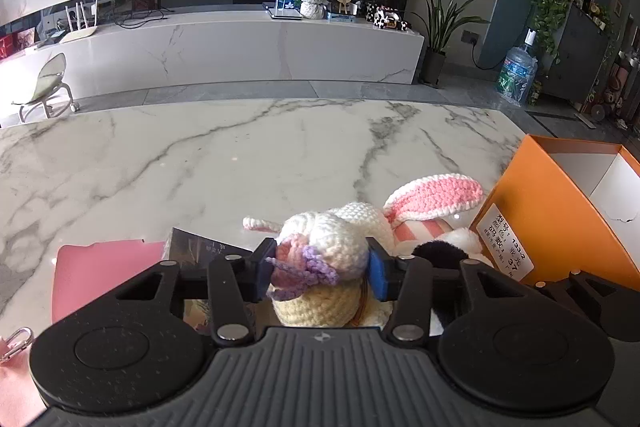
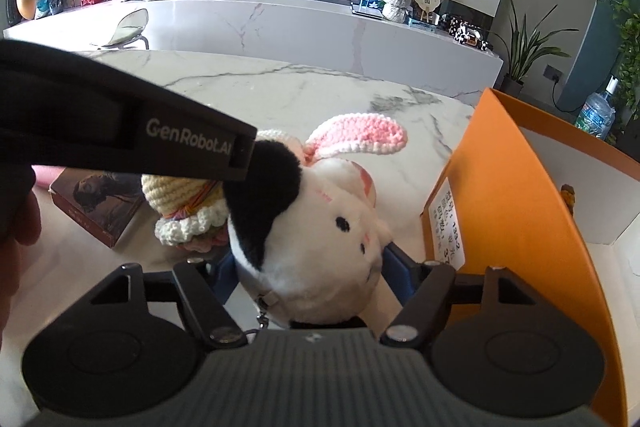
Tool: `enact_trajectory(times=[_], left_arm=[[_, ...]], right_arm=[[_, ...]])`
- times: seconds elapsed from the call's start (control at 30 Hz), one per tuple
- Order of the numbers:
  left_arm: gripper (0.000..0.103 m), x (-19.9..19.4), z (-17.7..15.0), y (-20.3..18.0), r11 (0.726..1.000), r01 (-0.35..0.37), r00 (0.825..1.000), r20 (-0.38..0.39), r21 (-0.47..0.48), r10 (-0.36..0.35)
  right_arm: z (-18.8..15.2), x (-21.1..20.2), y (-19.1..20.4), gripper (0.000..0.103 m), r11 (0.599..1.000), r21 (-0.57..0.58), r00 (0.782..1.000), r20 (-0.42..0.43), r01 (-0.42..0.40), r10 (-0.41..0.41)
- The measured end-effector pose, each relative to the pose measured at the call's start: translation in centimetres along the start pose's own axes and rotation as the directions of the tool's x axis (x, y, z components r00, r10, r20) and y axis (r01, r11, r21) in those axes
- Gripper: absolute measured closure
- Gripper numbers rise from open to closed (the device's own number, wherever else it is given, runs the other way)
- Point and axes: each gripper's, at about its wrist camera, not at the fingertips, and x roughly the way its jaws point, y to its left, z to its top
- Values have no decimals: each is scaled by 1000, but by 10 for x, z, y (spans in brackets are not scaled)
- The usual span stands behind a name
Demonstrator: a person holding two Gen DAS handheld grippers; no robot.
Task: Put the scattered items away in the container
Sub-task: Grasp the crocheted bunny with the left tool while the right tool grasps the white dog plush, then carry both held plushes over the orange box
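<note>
Both wrist cameras look forward, close and low over the white marble worktop (image 1: pixel 200 155), sharing the open orange cardboard box (image 2: pixel 516 195) and crocheted pink-eared rabbit toy (image 1: pixel 432 195).

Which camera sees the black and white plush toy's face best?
The right wrist view: the black and white plush toy fills its middle between the right gripper fingers, eyes showing. The left wrist view catches only a black and white bit beside the crochet bunny.
</note>
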Motion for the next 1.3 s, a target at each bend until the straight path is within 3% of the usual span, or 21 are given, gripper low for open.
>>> enact_trajectory(times=[0.03,0.27,0.7,1.0,1.3], left_arm=[[64,-4,-1,0,1000,-3,1000,7,-1,3],[68,-33,-7,3,999,-11,1000,4,-46,11],[69,-130,-9,-13,996,-51,989,136,-67,60],[69,-185,-1,-60,1000,-13,966,259,-14,16],[69,-189,5,-119,997,62,955,286,44,-72]], right_arm=[[0,-2,1,36,1000,-6,1000,1,4,-4],[-3,-21,4,37,1000,-19,1000,-18,-1,0],[-12,-112,7,37,1000,-4,994,110,-18,19],[-17,-183,-19,37,998,51,973,230,-29,17],[-31,-220,-73,37,995,99,964,261,26,-51]])
